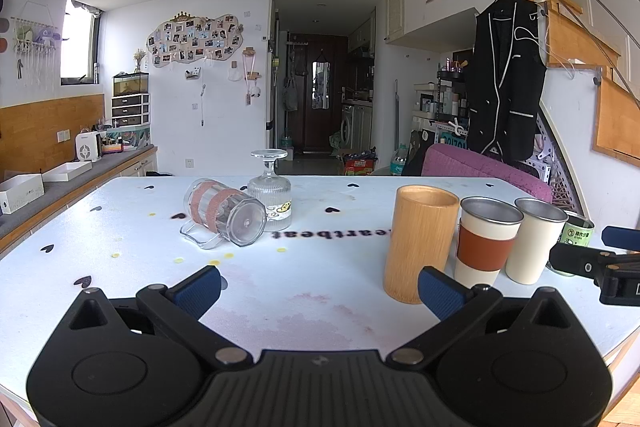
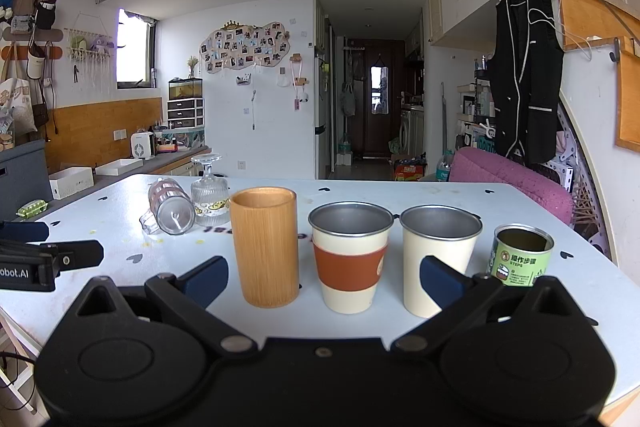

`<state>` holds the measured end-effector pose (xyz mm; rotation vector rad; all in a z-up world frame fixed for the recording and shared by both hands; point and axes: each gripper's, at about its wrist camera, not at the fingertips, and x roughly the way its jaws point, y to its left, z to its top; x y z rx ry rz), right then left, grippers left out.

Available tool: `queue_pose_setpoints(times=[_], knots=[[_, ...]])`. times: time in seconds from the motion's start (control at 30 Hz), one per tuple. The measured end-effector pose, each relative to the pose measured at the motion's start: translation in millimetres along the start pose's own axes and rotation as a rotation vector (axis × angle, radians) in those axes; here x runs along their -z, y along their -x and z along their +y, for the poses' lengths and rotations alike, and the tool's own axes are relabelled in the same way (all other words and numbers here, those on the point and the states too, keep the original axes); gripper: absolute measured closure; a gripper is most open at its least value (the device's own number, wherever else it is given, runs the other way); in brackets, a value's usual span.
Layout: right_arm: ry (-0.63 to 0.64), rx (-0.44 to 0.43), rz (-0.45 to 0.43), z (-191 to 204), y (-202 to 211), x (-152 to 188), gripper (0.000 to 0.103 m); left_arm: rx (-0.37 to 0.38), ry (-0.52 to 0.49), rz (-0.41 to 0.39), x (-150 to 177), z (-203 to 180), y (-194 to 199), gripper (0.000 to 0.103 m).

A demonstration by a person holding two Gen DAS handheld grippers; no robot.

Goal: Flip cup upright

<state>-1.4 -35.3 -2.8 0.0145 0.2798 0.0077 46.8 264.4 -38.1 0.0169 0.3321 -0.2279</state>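
Observation:
A clear glass mug (image 1: 224, 217) with pink bands lies on its side on the white table (image 1: 320, 267), base toward me; it also shows in the right wrist view (image 2: 170, 213). Behind it a ribbed stemmed glass (image 1: 272, 195) stands upside down, also seen in the right wrist view (image 2: 209, 193). A bamboo cup (image 1: 420, 243), a cup with a brown sleeve (image 1: 486, 241) and a cream cup (image 1: 534, 239) stand upright. My left gripper (image 1: 320, 291) is open and empty, short of the mug. My right gripper (image 2: 324, 279) is open and empty before the upright cups.
A green tin (image 2: 522, 255) stands open at the right end of the cup row. A purple chair (image 2: 512, 179) stands behind the table's far right. A counter with white boxes (image 1: 24, 191) runs along the left. The right gripper's side (image 1: 600, 267) shows at the left view's right edge.

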Motion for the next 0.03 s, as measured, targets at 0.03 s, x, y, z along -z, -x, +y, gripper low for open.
queue_pose_setpoints(times=[0.03], knots=[[0.000, 0.000, 0.000, 0.0, 0.0, 0.0, 0.000, 0.000, 0.000, 0.000, 0.0, 0.0, 0.0, 0.000]])
